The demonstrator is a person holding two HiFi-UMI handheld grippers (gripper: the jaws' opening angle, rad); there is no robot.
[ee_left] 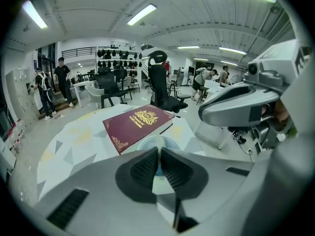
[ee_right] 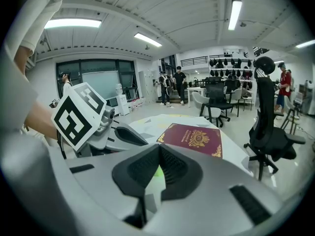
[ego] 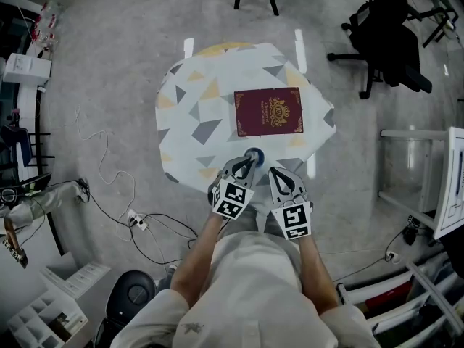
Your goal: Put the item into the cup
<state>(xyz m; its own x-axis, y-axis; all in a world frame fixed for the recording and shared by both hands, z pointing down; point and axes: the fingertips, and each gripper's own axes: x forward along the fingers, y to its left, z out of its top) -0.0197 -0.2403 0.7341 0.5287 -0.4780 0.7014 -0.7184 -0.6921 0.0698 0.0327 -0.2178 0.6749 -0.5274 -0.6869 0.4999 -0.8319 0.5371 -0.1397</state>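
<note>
A small blue cup (ego: pixel 254 153) stands near the front edge of the round table (ego: pixel 187 114), which has a patterned cloth. My left gripper (ego: pixel 249 164) hangs right over the cup's near side. In the left gripper view its jaws (ee_left: pixel 160 154) stand shut to a thin slit, with the cup's pale rim (ee_left: pixel 151 142) just beyond them; I cannot make out anything between them. My right gripper (ego: pixel 278 173) is held beside it to the right, over the table's edge. Its jaws (ee_right: pixel 158 154) are shut, and a sliver of a light green item (ee_right: pixel 158 173) shows between the pads.
A maroon book (ego: pixel 268 111) with gold print lies flat on the table behind the cup. Black office chairs (ego: pixel 388 38) stand at the far right. Cables and a power strip (ego: pixel 136 220) lie on the floor at left, by a dark bin (ego: pixel 130 296). A white frame (ego: pixel 417 165) is at right.
</note>
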